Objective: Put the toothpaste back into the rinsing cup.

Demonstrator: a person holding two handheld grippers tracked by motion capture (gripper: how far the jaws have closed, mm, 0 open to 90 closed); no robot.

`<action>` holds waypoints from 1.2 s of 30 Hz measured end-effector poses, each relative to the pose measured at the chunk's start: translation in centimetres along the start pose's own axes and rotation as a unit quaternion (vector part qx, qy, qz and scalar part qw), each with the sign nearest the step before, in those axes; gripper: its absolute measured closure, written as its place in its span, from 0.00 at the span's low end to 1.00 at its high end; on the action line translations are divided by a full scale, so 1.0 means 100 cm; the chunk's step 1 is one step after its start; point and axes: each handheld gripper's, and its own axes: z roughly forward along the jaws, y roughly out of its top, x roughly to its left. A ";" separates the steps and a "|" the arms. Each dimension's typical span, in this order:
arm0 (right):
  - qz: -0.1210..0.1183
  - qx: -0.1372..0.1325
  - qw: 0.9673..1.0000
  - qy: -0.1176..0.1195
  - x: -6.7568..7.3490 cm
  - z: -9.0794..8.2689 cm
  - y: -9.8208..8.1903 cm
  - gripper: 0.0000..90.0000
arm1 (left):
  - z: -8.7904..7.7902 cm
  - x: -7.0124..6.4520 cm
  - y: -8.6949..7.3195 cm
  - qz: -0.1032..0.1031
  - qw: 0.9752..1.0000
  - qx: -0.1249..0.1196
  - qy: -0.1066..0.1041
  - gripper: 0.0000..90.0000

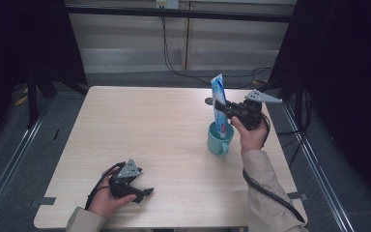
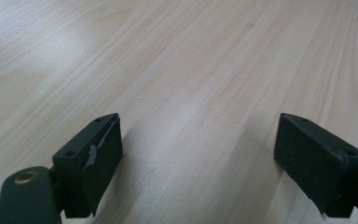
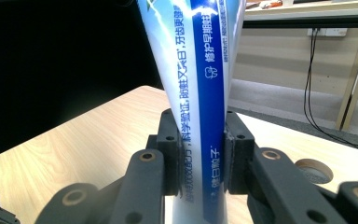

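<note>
We find the work at the placing step: the right gripper (image 1: 228, 109) holds a toothpaste tube (image 1: 219, 104) upright with its lower end inside a teal mug (image 1: 219, 138), which stands on the right half of the surface (image 1: 149, 125), just in front of the person's right hand (image 1: 251, 134).

In the right gripper view the two black jaws are clamped on the tube (image 3: 200, 93) from either side, low on its body, and the printed blue band runs straight up between them. The tube rises well above the jaws and leans slightly. We cannot tell whether its lower end touches the mug's bottom.

The left gripper (image 1: 142, 193) rests near the front left edge of the surface, held by the left hand (image 1: 105, 199). Its own view shows the jaws spread wide with bare wood between them; it holds nothing.

In our judgement the next move calls for lowering the tube until the mug bears it, then releasing the jaws gently and withdrawing sideways without dragging the tube. We note a risk: the tall tube may tip the mug or lean hard on its rim once freed.
</note>
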 end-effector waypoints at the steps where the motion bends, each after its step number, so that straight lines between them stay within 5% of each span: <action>1: 0.000 0.002 1.000 -0.001 0.000 0.000 -0.001 0.81 | 0.000 0.000 0.000 0.000 1.000 0.001 0.000 0.17; 36: 0.007 0.016 1.000 -0.003 -0.003 0.002 -0.029 0.80 | 0.000 0.000 0.000 0.000 1.000 0.001 -0.001 0.17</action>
